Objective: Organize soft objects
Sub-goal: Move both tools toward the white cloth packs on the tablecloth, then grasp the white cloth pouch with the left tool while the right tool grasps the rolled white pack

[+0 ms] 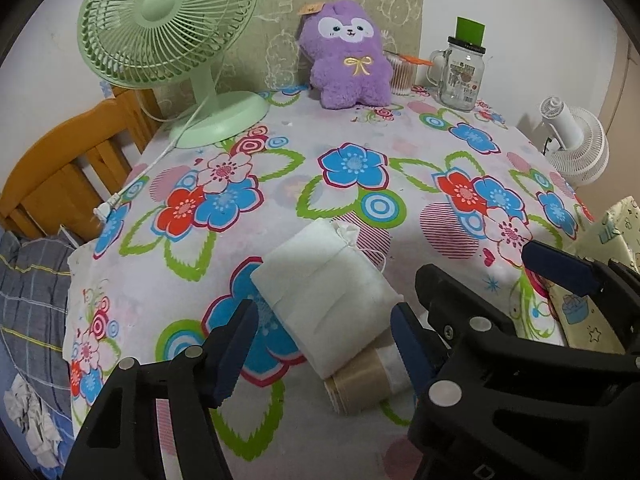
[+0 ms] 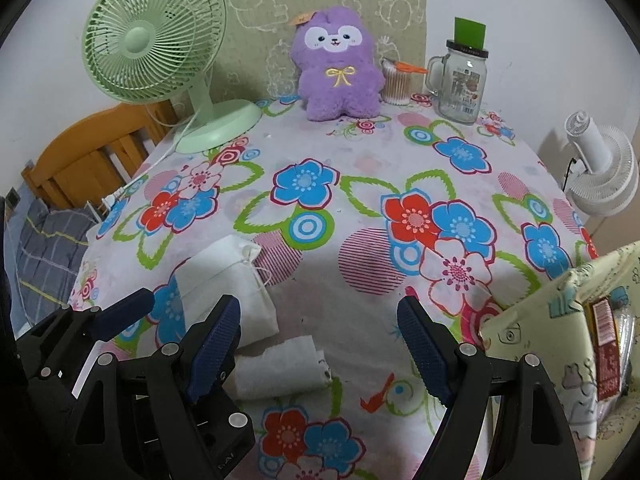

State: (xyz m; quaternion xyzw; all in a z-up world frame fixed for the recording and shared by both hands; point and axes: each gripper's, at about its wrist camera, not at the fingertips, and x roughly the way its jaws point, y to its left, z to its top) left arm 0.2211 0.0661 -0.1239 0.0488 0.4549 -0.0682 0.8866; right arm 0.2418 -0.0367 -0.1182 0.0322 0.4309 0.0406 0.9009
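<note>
Left wrist view: the left gripper (image 1: 324,344) stands wide open, fingers flanking the white drawstring pouch (image 1: 324,292), which lies dead ahead on the floral tablecloth (image 1: 360,184), long axis running away toward the purple plush toy (image 1: 347,56). A tape roll (image 1: 354,380) touches its near end. The right gripper (image 2: 320,344), also wide and empty, is farther off, beside the patterned box (image 2: 560,320).

Partly hidden roll, cropped box

White pouch (image 1: 328,300) covers most of the tan roll (image 1: 354,384); the patterned box (image 2: 560,344) is cut off by the frame's edge.
</note>
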